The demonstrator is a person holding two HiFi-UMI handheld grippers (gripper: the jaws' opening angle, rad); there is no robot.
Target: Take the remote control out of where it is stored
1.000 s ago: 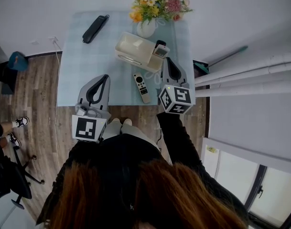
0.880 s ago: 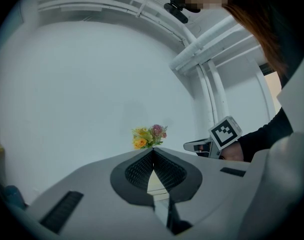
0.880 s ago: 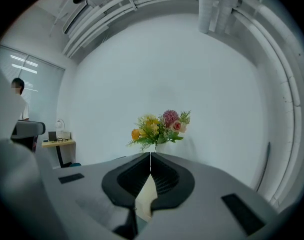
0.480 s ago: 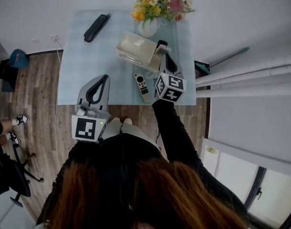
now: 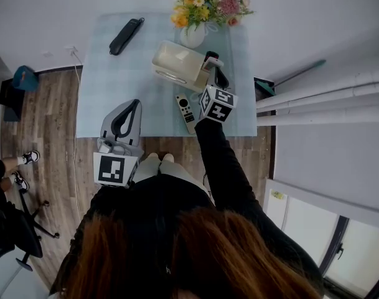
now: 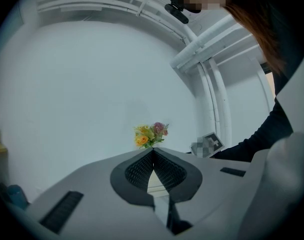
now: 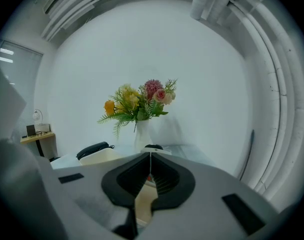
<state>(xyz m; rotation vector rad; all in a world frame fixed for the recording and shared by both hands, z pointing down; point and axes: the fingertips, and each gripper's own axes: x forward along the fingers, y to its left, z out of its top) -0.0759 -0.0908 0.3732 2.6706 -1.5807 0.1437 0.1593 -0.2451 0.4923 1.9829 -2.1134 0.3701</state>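
Observation:
A cream storage box [image 5: 177, 62] stands on the pale blue table [image 5: 108, 86]. A remote with a white face [image 5: 210, 63] sticks up from the box's right end; its dark top [image 7: 152, 148] shows just beyond my right jaw tips. A second, grey remote [image 5: 185, 113] lies flat on the table in front of the box. My right gripper [image 5: 221, 75] is shut with nothing between its jaws, its tips right beside the stored remote. My left gripper [image 5: 135, 103] hangs over the table's near edge, shut and empty, its tips [image 6: 152, 150] meeting.
A vase of flowers [image 5: 192, 35] stands behind the box, and a black handset [image 5: 125, 36] lies at the far left of the table. White pipes [image 5: 320, 98] run along the wall on the right. Wooden floor [image 5: 46, 123] lies left of the table.
My right gripper has moved forward over the table, from beside the flat remote up to the box's right end. The left gripper has stayed almost still.

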